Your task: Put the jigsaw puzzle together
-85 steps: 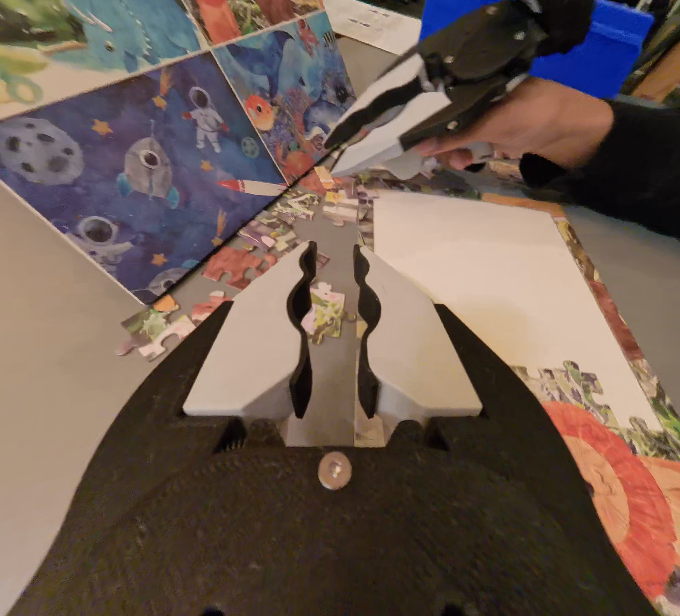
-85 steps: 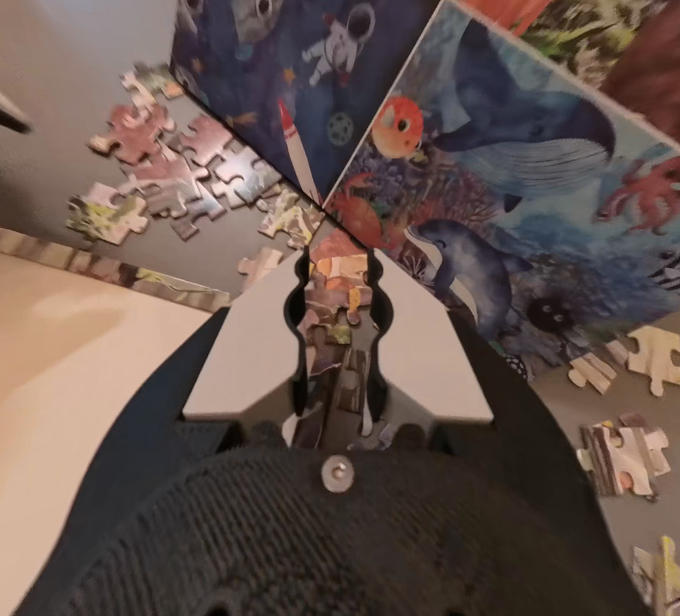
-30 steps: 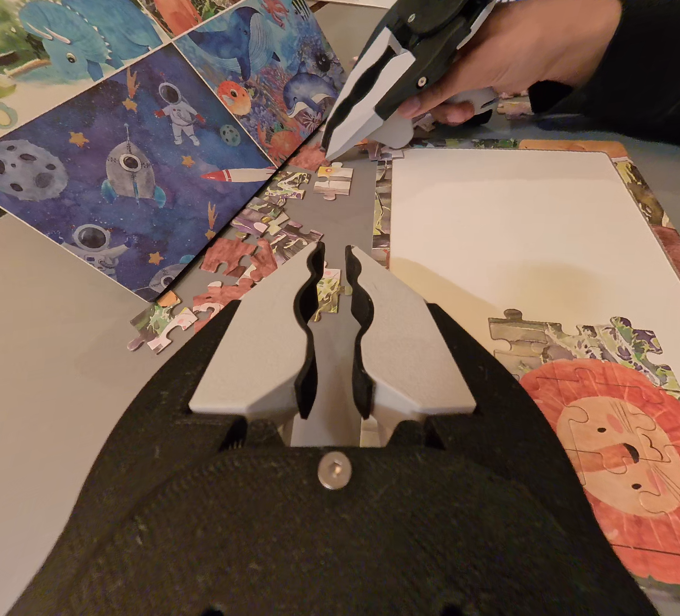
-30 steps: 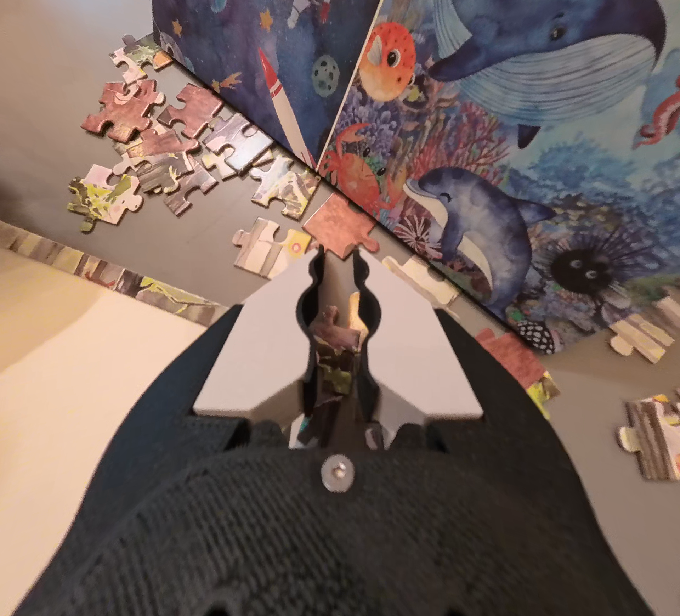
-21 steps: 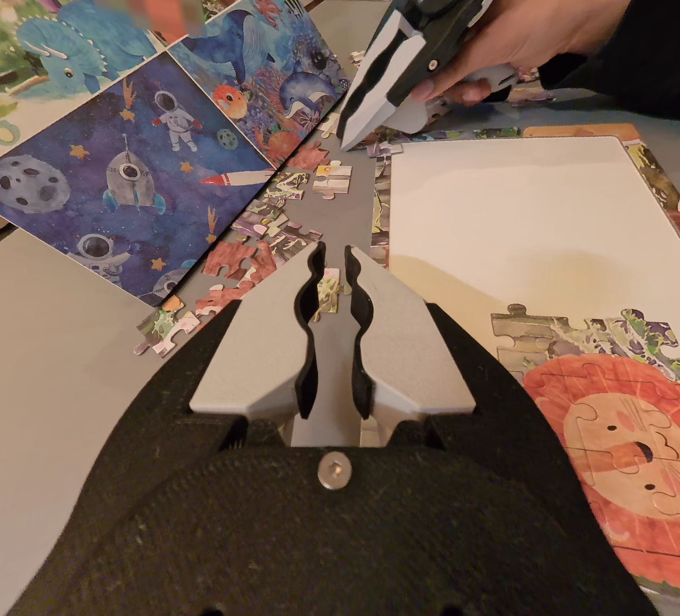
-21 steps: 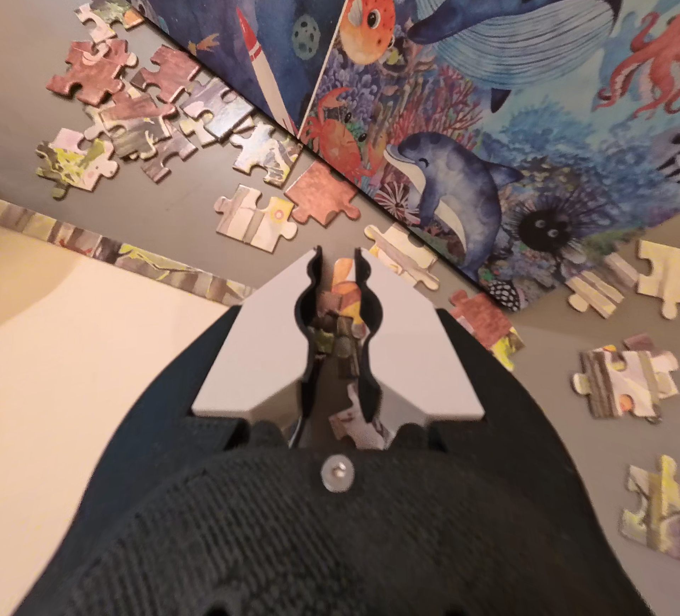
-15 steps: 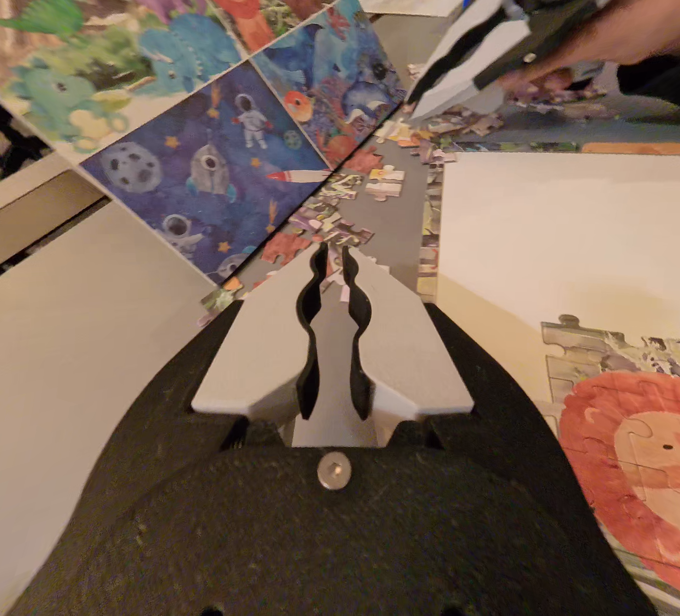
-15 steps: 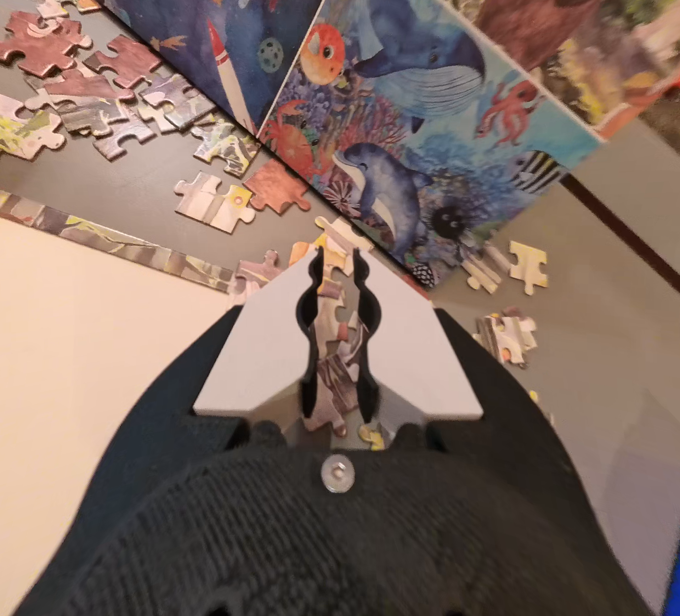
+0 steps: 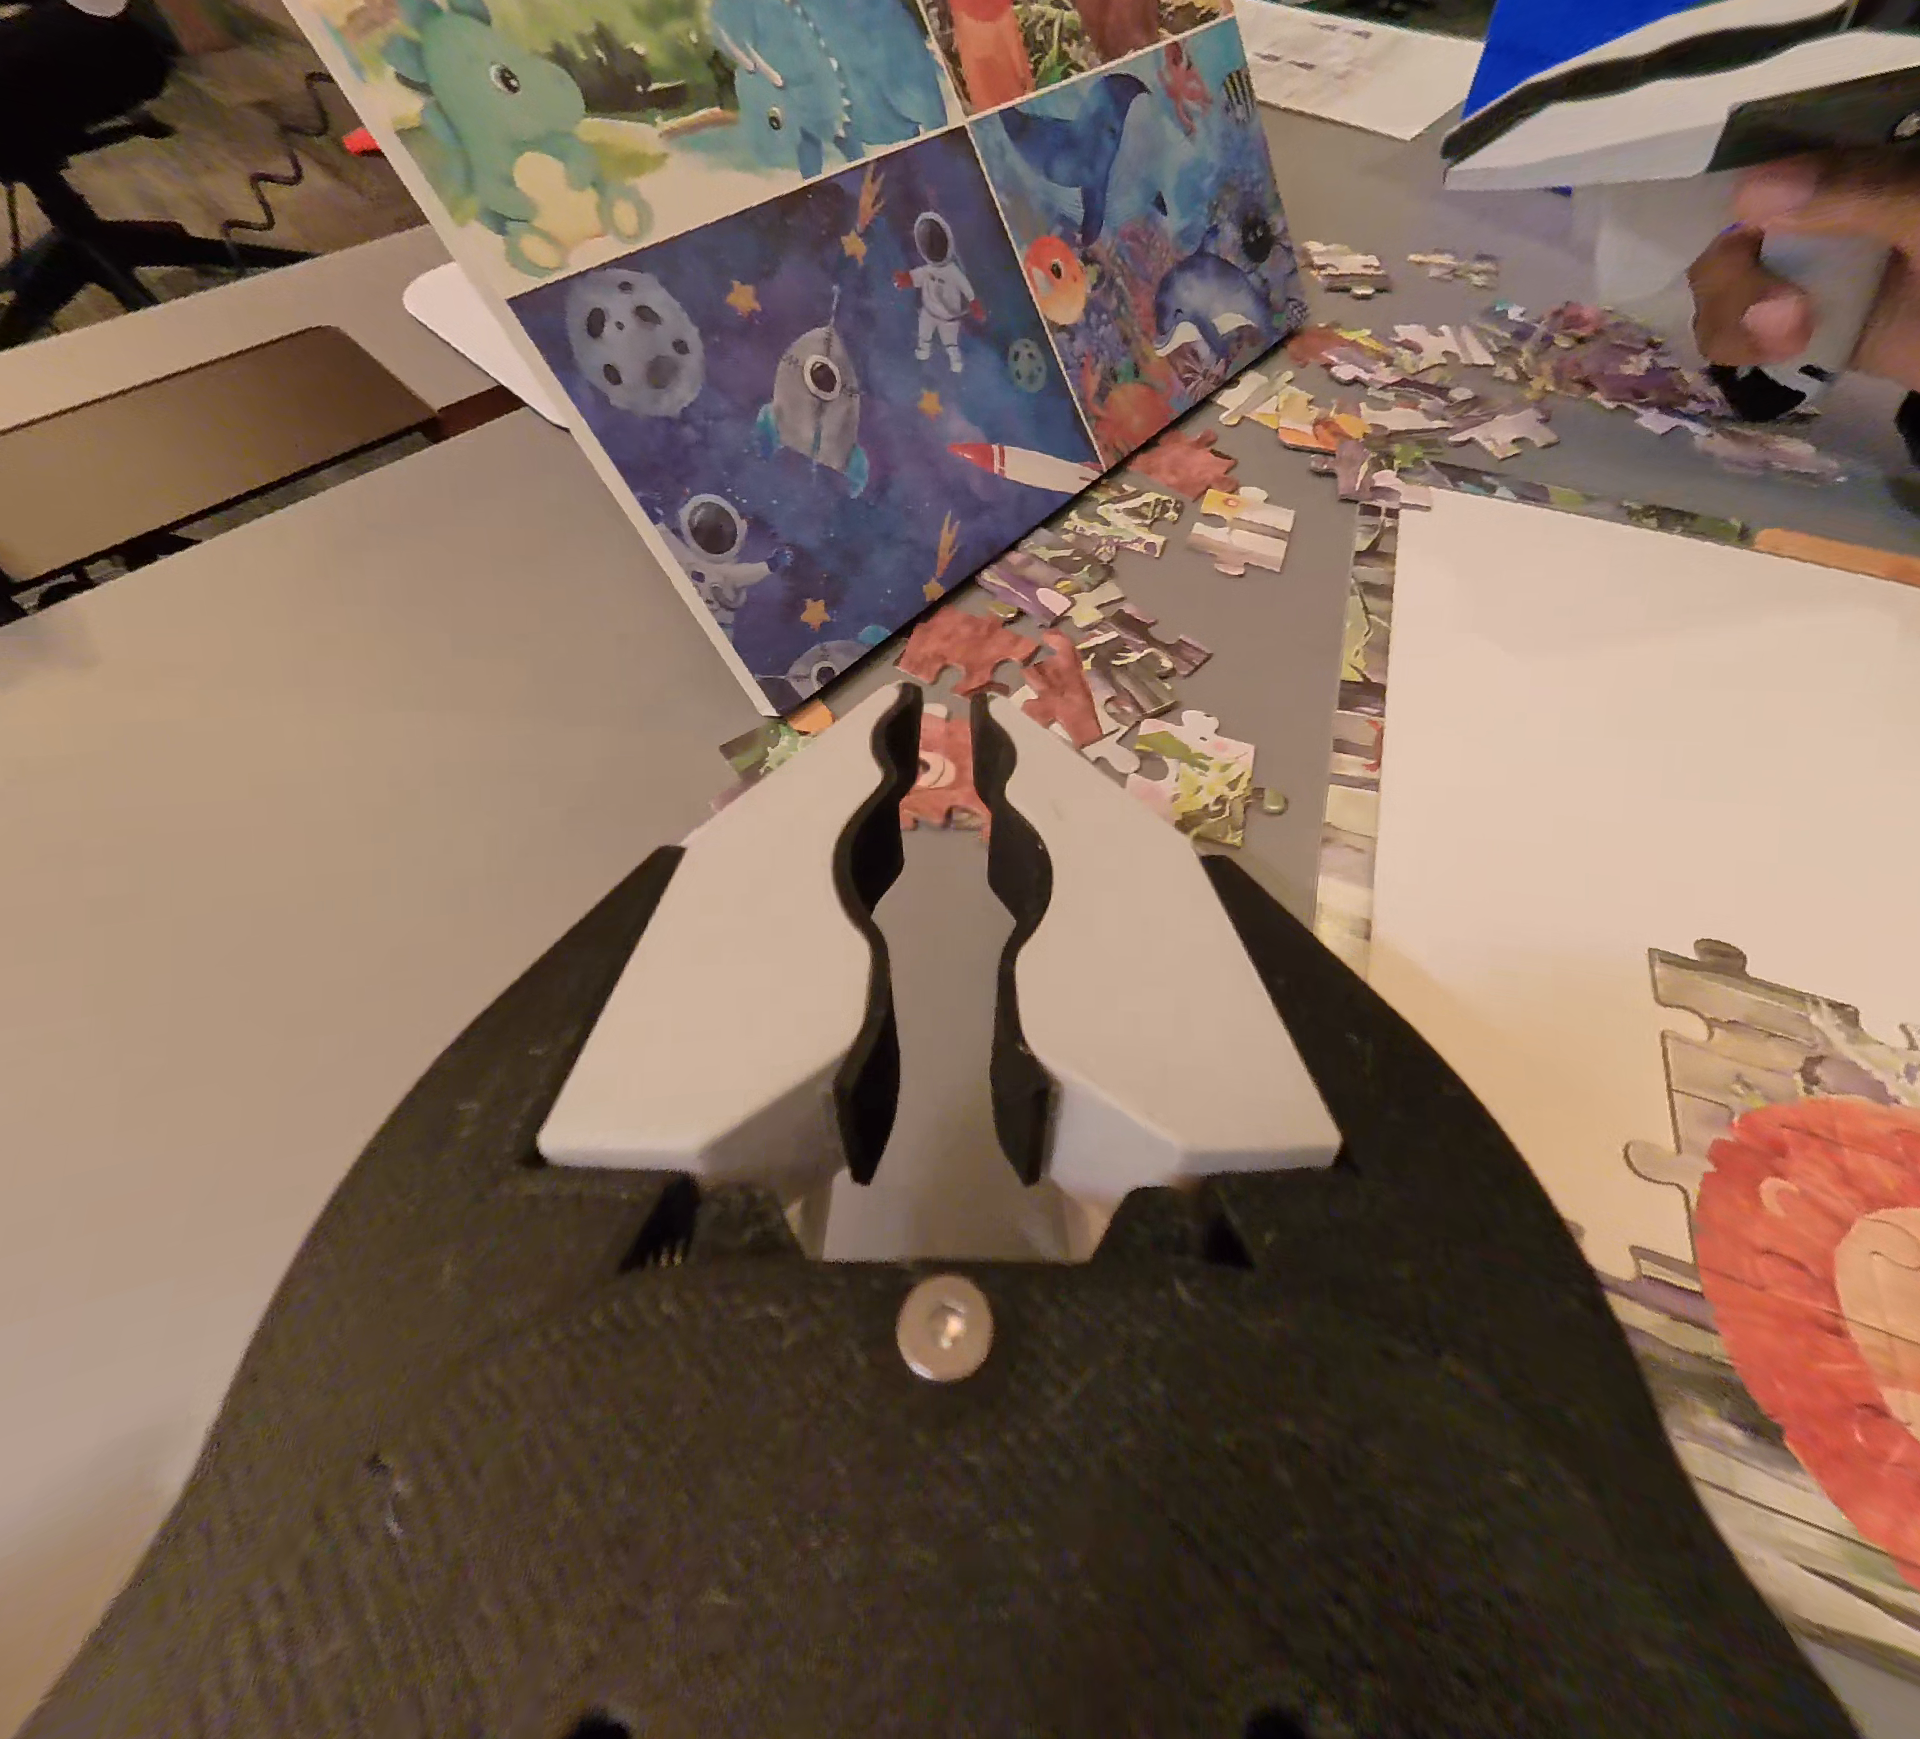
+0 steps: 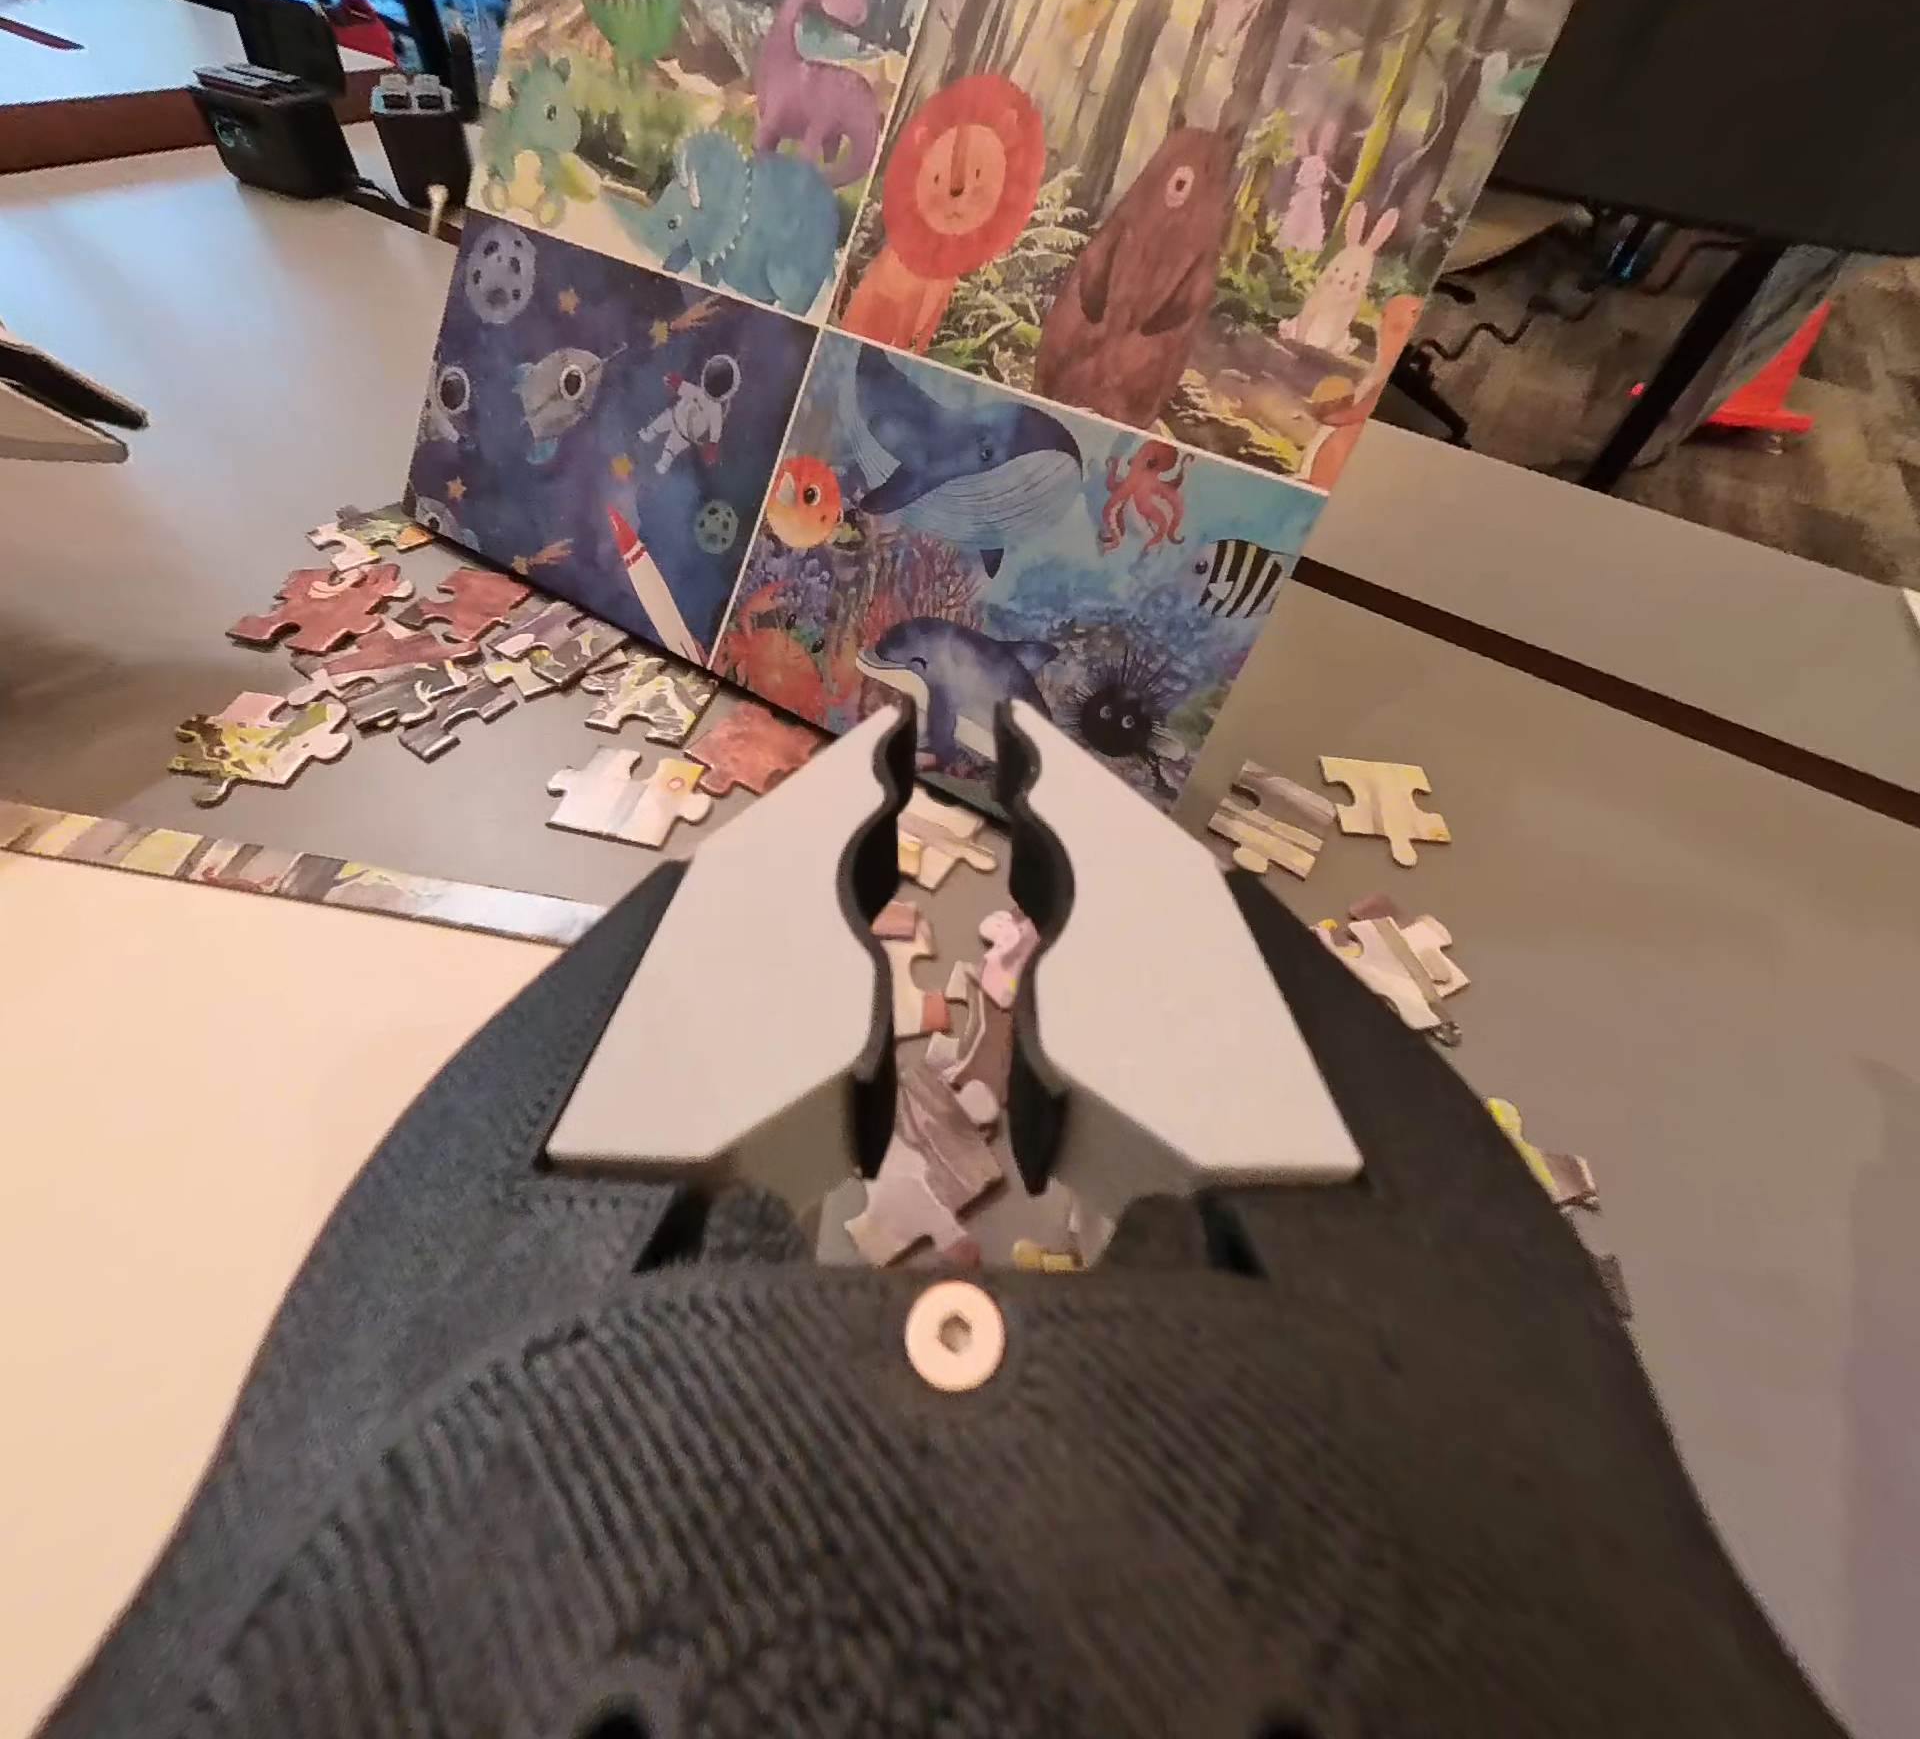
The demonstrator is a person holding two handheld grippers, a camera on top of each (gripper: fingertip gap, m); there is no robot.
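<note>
Left gripper point(image 9: 945, 718), jaws narrowly apart and empty, is hovering nearest a reddish-brown puzzle piece point(image 9: 940, 780) lying just beyond its jaws.

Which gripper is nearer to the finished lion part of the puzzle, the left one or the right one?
Left. The left gripper hovers just beside the lion section on the board's near corner. The right gripper is raised over the loose pieces beyond the board's far edge.
</note>
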